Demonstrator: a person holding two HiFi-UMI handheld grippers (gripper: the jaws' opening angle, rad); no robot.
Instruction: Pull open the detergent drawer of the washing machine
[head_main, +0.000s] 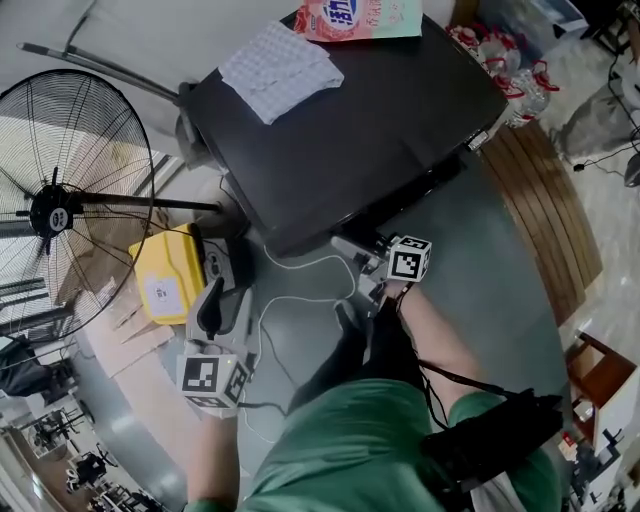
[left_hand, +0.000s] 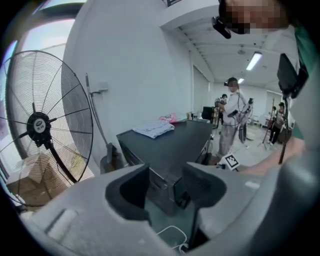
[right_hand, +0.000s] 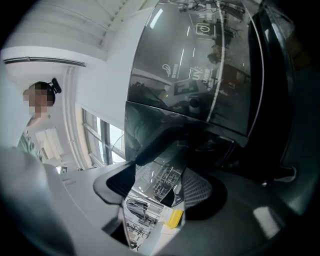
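The right gripper (right_hand: 159, 179) straddles the detergent drawer (right_hand: 150, 210), grip not yet firm.
Its jaws stand partly open with the drawer's glossy front between them, seemingly unclamped; pulling now could let it slip free. The left gripper (left_hand: 165, 185) gapes empty, the washing machine (left_hand: 170, 145) well beyond its jaws.

The black washing machine (head_main: 360, 140) stands on the floor by the wall. Its glossy detergent drawer (right_hand: 157, 185), mirror-bright, sits at the upper front corner.
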